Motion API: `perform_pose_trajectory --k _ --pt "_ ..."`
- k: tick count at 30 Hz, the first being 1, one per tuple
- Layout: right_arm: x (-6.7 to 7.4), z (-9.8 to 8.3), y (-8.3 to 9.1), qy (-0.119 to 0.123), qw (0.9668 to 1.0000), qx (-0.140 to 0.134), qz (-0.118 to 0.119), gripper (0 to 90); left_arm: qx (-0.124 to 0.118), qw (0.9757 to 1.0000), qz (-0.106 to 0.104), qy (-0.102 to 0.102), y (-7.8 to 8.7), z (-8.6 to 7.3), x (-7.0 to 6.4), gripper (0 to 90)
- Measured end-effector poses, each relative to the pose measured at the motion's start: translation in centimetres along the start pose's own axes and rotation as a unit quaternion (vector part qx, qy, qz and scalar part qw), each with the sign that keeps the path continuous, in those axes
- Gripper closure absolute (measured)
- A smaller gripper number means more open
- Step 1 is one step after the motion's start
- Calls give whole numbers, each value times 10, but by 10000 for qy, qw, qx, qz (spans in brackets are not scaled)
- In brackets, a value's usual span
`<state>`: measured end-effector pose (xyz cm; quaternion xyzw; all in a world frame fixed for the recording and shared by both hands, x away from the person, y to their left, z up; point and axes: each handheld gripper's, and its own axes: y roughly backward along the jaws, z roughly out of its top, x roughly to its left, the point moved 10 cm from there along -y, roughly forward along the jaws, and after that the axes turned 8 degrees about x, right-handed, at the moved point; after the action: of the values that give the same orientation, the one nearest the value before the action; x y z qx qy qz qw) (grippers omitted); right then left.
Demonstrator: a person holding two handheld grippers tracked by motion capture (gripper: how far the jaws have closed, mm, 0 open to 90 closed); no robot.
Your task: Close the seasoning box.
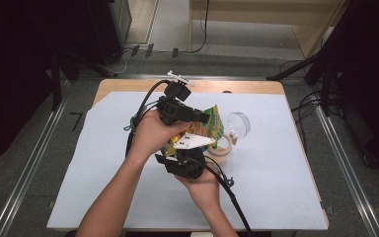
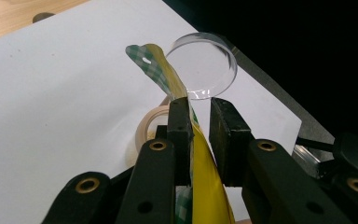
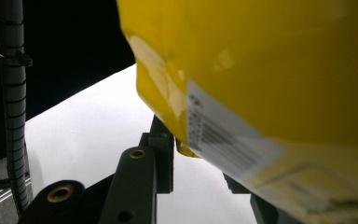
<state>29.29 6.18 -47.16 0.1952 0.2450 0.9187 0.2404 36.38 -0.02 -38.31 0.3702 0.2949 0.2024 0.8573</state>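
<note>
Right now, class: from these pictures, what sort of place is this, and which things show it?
Probably a lab or recording room, not a home: a table under white paper stands between floor rails, loose cables trail over grey carpet, and both hand-held grippers work on a yellow packet.

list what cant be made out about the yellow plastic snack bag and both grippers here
- Yellow plastic snack bag: front print too small in the high view, blurred in the right gripper view.
- Right gripper: one jaw hidden behind the bag.
- Left gripper: whether both pads press the bag.
- Beige tape roll: partly hidden by jaws.
</note>
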Motion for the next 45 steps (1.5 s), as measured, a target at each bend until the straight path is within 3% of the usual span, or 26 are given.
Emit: perform_pose_trajectory --k 45 --pt "2 1 2 -10 10000 4 26 704 -15 10000 31 -48 0 0 -1 782"
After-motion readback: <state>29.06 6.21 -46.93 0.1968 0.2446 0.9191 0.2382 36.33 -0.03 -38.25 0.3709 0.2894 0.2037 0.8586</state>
